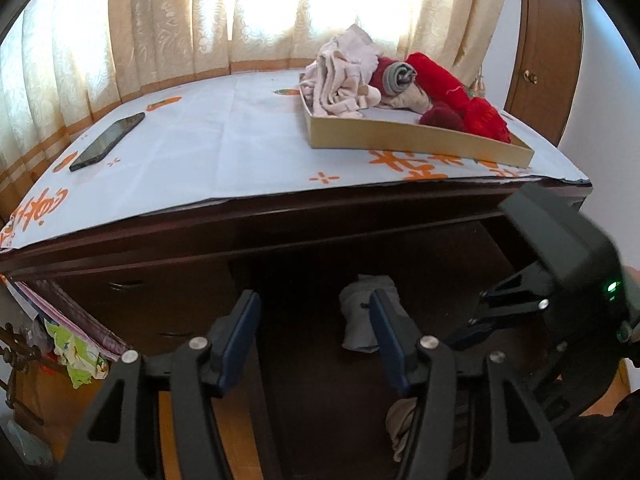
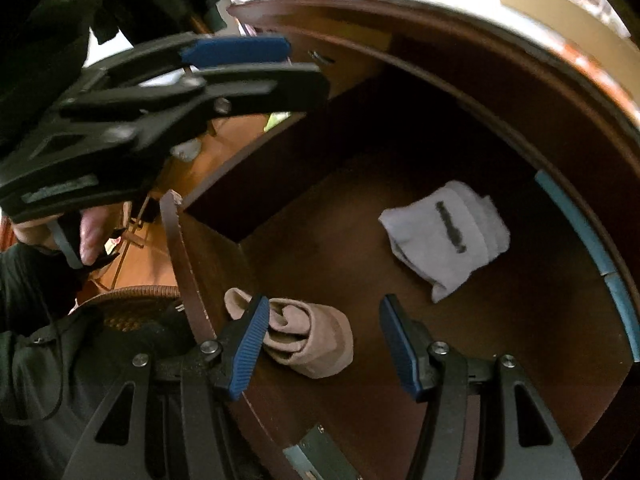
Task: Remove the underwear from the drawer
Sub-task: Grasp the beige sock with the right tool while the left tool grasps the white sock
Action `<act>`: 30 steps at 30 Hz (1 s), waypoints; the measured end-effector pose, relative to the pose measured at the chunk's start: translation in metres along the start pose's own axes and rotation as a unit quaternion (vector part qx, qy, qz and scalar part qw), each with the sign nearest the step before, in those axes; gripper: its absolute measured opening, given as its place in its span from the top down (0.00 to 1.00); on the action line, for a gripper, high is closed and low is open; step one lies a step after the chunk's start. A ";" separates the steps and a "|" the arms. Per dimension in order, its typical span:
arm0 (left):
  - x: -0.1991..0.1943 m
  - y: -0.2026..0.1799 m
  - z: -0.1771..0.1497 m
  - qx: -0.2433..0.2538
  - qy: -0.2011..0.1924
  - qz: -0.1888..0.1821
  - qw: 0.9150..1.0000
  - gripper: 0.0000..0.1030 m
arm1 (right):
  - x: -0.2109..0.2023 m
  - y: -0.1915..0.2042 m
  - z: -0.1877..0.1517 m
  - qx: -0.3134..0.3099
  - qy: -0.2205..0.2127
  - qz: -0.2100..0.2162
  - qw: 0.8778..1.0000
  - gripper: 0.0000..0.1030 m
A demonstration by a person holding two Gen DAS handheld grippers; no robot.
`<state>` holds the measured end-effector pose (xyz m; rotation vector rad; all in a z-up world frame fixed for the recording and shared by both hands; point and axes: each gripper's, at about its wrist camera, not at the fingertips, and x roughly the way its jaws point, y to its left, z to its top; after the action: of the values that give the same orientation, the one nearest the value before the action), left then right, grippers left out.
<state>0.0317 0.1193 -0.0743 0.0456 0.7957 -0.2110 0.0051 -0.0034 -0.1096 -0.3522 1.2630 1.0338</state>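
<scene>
The dresser drawer stands pulled out, its brown floor mostly bare. A grey folded piece of underwear lies toward the back, and it also shows in the left wrist view. A beige rolled piece lies near the front wall. My right gripper hangs open above the beige piece, its left pad just beside it and not pressing. My left gripper is open and empty over the drawer's mouth. Each gripper shows in the other's view: the left, the right.
On the dresser top a cardboard tray holds a heap of pink, grey and red underwear. A black phone lies on the white cloth at left. A wicker basket sits on the floor left of the drawer front. Curtains hang behind.
</scene>
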 end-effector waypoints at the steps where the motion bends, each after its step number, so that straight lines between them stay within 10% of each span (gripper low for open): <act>1: 0.000 0.000 0.000 -0.001 0.000 0.000 1.000 0.42 | 0.002 0.000 0.002 0.001 0.006 0.005 1.000 0.42; 10: 0.002 0.001 -0.002 -0.003 0.003 -0.002 1.000 0.42 | 0.039 -0.007 0.002 0.014 0.073 0.013 0.997 0.44; 16: 0.005 -0.006 -0.002 0.001 0.006 -0.006 1.000 0.41 | 0.046 -0.007 0.001 0.021 0.080 0.045 0.996 0.71; 30: 0.019 -0.023 0.000 0.018 0.023 0.001 1.000 0.40 | -0.013 -0.028 -0.030 0.057 -0.034 -0.036 0.997 0.82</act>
<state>0.0398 0.0931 -0.0870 0.0847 0.8371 -0.2233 0.0100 -0.0458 -0.1158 -0.2711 1.2335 0.9007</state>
